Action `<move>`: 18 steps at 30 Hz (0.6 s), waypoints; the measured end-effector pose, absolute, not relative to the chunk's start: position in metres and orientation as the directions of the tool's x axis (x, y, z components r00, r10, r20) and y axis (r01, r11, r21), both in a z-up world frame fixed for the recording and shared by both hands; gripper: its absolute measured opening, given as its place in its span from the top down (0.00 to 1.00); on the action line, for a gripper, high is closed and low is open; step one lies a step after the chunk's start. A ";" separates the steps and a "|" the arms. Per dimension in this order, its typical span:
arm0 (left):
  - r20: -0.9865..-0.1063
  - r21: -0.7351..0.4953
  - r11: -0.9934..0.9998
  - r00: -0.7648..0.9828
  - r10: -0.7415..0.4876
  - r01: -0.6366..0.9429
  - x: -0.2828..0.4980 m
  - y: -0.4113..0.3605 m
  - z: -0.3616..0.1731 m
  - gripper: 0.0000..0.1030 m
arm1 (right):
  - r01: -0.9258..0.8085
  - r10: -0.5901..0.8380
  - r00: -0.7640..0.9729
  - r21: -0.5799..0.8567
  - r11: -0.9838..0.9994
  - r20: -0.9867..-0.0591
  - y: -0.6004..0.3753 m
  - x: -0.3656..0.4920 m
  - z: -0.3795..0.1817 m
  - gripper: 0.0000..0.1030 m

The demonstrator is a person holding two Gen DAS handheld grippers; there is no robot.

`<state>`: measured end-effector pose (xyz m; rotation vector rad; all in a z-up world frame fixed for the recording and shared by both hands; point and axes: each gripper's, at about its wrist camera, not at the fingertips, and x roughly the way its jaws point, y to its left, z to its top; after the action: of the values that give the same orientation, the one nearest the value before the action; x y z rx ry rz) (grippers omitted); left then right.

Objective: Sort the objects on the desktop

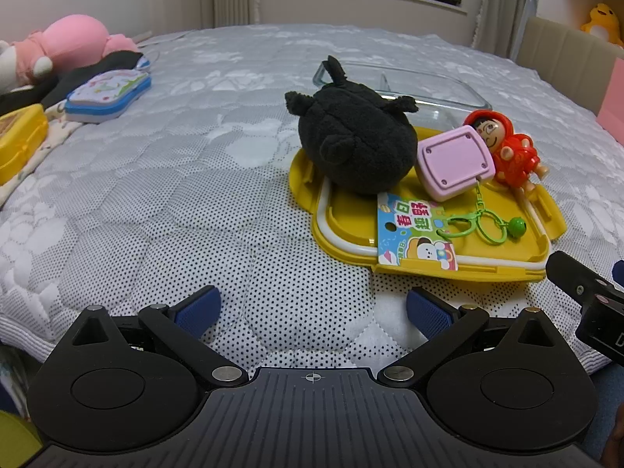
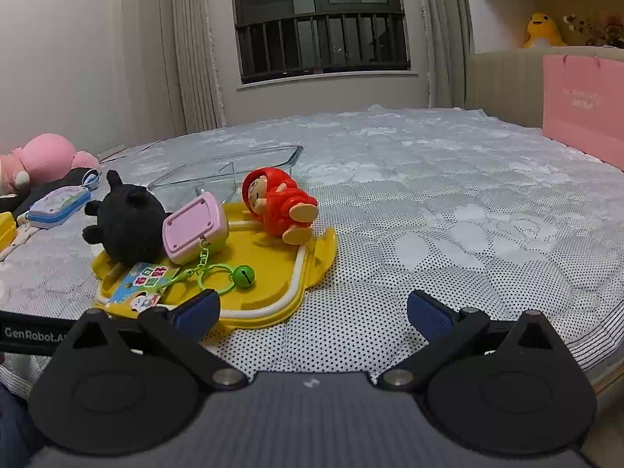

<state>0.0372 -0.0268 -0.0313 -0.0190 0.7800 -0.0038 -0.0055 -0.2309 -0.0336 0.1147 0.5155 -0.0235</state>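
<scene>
A yellow lid-like tray (image 1: 347, 216) (image 2: 273, 273) lies on the bed. On it sit a black plush toy (image 1: 357, 144) (image 2: 128, 224), a pink square toy (image 1: 454, 162) (image 2: 195, 226) on a green keyring with a bell (image 1: 516, 226) (image 2: 243, 273), a red-hooded doll (image 1: 511, 148) (image 2: 279, 204) and a printed card (image 1: 413, 230) (image 2: 142, 282). A clear glass dish (image 1: 429, 82) (image 2: 230, 169) stands just behind. My left gripper (image 1: 314, 312) is open, short of the tray. My right gripper (image 2: 314, 312) is open at the tray's near right corner, holding nothing.
At the far left lie a pink plush (image 1: 74, 45) (image 2: 43, 158), a blue-edged case (image 1: 109, 93) (image 2: 58, 201) and a yellow box (image 1: 19, 136). A pink bag (image 2: 581, 97) and headboard stand at the right. The quilted bed cover (image 1: 195, 195) (image 2: 448, 214) stretches around.
</scene>
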 end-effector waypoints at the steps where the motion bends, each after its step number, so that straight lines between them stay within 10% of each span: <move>1: -0.703 -0.019 1.000 0.711 -0.011 -0.004 0.037 -0.027 -0.031 0.00 | 0.051 0.007 0.870 0.103 0.993 -0.493 -0.231 -0.005 -0.034 0.00; 18: -0.701 -0.016 1.000 0.713 -0.008 -0.004 0.038 -0.028 -0.032 0.00 | 0.051 0.013 0.876 0.120 0.991 -0.482 -0.234 -0.007 -0.034 0.00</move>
<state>0.0380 -0.0285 -0.0320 -0.0170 0.7768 -0.0021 -0.0075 -0.2342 -0.0337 0.1306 0.5032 -0.0202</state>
